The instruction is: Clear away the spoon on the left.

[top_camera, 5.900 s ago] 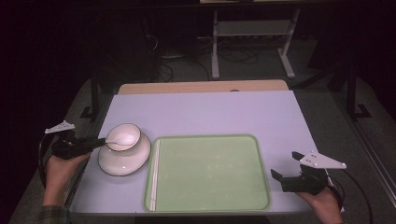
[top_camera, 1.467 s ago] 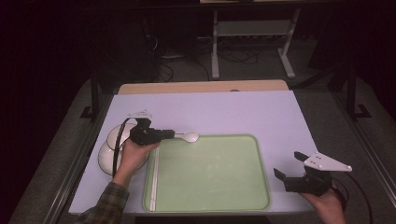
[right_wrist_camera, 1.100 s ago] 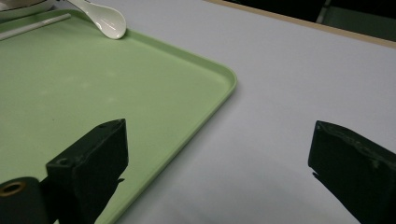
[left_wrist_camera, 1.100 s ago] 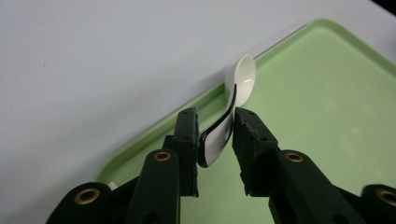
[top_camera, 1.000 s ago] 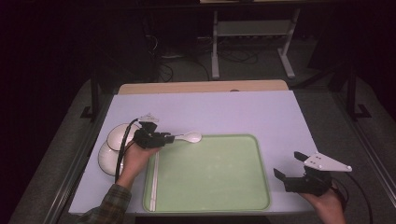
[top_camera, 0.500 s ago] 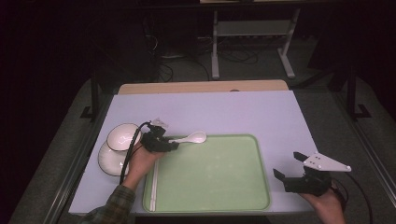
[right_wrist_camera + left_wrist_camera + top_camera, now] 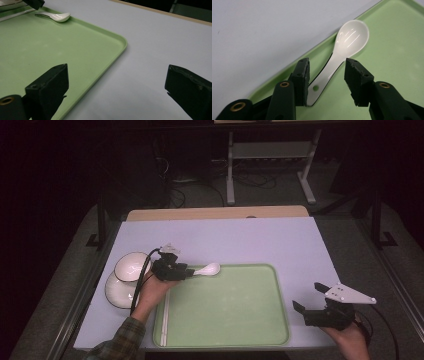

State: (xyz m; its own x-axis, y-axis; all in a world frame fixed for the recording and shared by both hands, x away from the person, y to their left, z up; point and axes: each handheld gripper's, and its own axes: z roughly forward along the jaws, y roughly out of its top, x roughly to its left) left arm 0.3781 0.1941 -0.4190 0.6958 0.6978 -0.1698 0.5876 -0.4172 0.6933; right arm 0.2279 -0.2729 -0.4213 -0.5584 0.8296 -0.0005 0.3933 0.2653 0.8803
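While my left gripper (image 7: 327, 72) stands open astride the white spoon (image 7: 342, 50), spoon on green tray (image 7: 235, 320) far edge, right gripper (image 7: 125, 92) open.

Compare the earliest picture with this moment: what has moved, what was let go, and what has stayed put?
The left tool carried the white spoon out of the bowl rightward to the green tray; its jaws now stand open, the spoon lying at the tray's far rim. The right tool, bowl and tray stayed put.

A dim room is seen — a metal stand (image 7: 270, 160) and cables (image 7: 200, 182) on grey carpet (image 7: 345, 227)
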